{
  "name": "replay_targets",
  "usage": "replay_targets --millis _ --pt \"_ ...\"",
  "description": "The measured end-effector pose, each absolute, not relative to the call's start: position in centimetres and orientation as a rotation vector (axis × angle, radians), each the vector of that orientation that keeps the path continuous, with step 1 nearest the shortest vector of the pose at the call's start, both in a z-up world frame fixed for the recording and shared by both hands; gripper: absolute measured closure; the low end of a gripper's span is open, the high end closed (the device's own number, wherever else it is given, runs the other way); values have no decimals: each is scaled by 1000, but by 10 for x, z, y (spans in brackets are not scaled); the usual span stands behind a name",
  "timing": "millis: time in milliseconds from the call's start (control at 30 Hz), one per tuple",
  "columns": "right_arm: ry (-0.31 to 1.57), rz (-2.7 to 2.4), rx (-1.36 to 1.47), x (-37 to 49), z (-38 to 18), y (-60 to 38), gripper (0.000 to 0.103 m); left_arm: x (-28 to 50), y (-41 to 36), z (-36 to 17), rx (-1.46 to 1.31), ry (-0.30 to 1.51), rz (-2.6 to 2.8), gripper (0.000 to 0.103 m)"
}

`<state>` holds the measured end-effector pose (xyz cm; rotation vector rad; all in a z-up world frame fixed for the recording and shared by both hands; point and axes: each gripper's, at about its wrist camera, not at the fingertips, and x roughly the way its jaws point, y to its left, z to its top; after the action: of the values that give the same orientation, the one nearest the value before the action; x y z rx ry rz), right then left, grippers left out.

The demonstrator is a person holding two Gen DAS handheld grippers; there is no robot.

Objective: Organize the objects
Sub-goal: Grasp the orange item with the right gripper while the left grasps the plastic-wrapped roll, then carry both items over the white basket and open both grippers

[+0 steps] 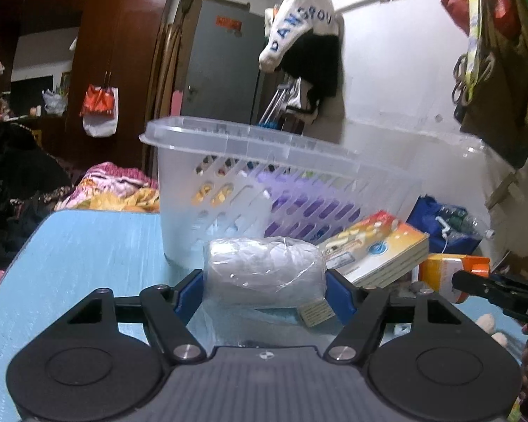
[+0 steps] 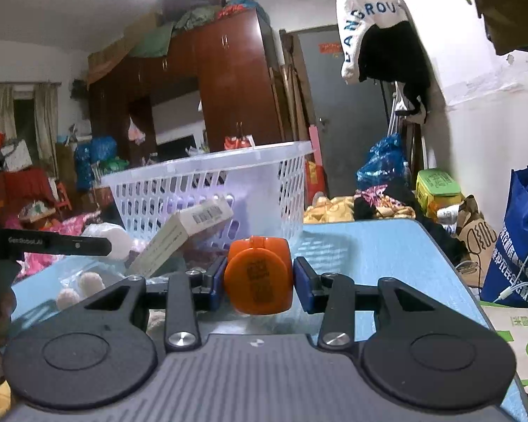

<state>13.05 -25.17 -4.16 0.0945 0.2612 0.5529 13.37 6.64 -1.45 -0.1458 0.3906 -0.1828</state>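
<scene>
While the left gripper [image 1: 264,281] is clamping a plastic-wrapped roll [image 1: 264,267] crosswise just before the basket [image 1: 250,140], the right gripper [image 2: 258,277] is squeezing an orange-capped bottle [image 2: 258,281], basket straight ahead, farther off.

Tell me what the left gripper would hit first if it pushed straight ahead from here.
Holding the plastic-wrapped roll, the left gripper would probably drive it into the white slotted basket right behind; the gap is hard to judge.

Ahead of me the clear slotted plastic basket [image 1: 236,190] and slanted orange-covered book [image 1: 380,246] block the way; bare blue tabletop [image 1: 88,246] lies open leftward.
</scene>
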Motion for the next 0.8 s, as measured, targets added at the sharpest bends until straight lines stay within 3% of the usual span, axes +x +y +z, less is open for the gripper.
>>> replay_targets --millis 300,800 --pt "255 558 112 132 -43 -252 59 140 84 -15 -257 395 -217 27" --pt "264 573 111 134 -45 -254 59 162 63 -23 -133 552 -128 24"
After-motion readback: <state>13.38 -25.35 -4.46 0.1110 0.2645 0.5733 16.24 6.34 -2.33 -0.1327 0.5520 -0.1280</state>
